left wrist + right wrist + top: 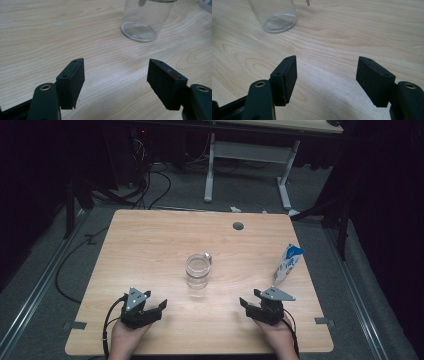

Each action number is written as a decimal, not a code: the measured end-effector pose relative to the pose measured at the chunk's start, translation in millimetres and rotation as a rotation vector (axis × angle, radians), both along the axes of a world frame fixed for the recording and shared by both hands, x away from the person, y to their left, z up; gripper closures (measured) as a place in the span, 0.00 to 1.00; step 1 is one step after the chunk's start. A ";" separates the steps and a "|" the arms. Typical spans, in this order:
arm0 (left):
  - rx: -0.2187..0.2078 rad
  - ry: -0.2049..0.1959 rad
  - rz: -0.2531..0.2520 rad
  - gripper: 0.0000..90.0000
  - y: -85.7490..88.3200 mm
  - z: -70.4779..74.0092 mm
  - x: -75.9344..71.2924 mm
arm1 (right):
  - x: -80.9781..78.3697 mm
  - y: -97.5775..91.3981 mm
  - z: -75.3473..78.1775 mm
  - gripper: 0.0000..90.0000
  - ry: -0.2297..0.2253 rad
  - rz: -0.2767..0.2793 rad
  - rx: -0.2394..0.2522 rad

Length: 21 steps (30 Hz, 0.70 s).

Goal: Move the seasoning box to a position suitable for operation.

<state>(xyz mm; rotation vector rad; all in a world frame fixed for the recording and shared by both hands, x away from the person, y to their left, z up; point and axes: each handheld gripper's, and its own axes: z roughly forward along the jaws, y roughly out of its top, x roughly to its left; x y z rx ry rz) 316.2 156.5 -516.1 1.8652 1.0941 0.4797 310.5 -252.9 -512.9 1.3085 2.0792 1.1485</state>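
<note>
Left tool [156,308] sits at lower left of the high view, held in a hand [127,336] that enters from the bottom edge; jaws spread wide, nothing between them. In the left gripper view the left tool [115,82] shows both black pads [75,80] well apart over bare wood, touching nothing that can be seen, released. Right tool [250,300] sits at lower right of the high view, likewise held from below by the other hand [280,337]; jaws wide, empty. In the right gripper view the right tool [326,81] has its pads [373,80] parted over bare grain, gripping nothing, released. Glass jar [197,271], clear, upright, stands near the centre of the surface [150,245], between the two tools and farther up the frame, well apart from both. The same jar appears at upper right of the left gripper view [145,22] and at upper left of the right gripper view [278,17], its round base resting on the wood, ahead of the jaws and clear of them. Small blue-and-white carton [288,263] stands at right of the high view, near the surface's right edge, just above the right tool but not touching it. A dark round grommet [238,226] sits in the surface near its far edge.
</note>
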 end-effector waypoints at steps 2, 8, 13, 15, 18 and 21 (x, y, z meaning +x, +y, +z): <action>0.009 -0.003 -0.006 0.35 -1.1 -0.7 -0.5 | -0.3 -0.2 0.6 0.38 0.002 0.000 -0.004; 0.021 -0.023 -0.013 0.38 -1.5 0.3 -1.2 | -1.9 1.1 2.5 0.40 0.005 0.001 0.000; -0.006 0.001 -0.018 0.38 -0.1 2.1 1.2 | -1.4 0.8 3.1 0.40 0.011 0.011 0.002; -0.010 0.012 -0.009 0.38 -0.1 3.6 1.8 | -1.8 1.0 3.0 0.40 0.009 0.019 0.000; -0.054 0.035 0.002 0.36 0.7 5.4 3.4 | -2.5 1.7 3.1 0.39 0.005 0.034 -0.008; -0.069 0.041 0.000 0.32 0.2 6.0 4.7 | -2.1 2.1 3.0 0.40 0.003 0.044 0.002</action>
